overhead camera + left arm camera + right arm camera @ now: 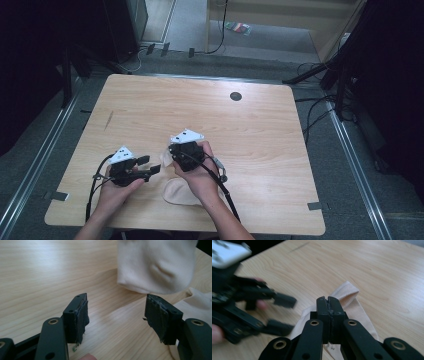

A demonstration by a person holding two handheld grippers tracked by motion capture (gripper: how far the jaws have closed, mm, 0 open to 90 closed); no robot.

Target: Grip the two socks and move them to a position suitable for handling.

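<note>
The right gripper (pixel 329 300) had its jaws pressed shut on a fold of the beige sock (pixel 345 293) — cloth hung below and spread onto the wooden table (pixel 374 270). The left gripper (pixel 116 312) stood well open, gripping nothing — the sock (pixel 155 265) hung just ahead of its jaws.

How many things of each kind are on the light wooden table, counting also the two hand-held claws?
Black two-jaw claws: 2, the left claw and the right claw
Cream ribbed fabric piece: 1, as far as visible
Round black cap in the tabletop: 1
Total: 4
</note>
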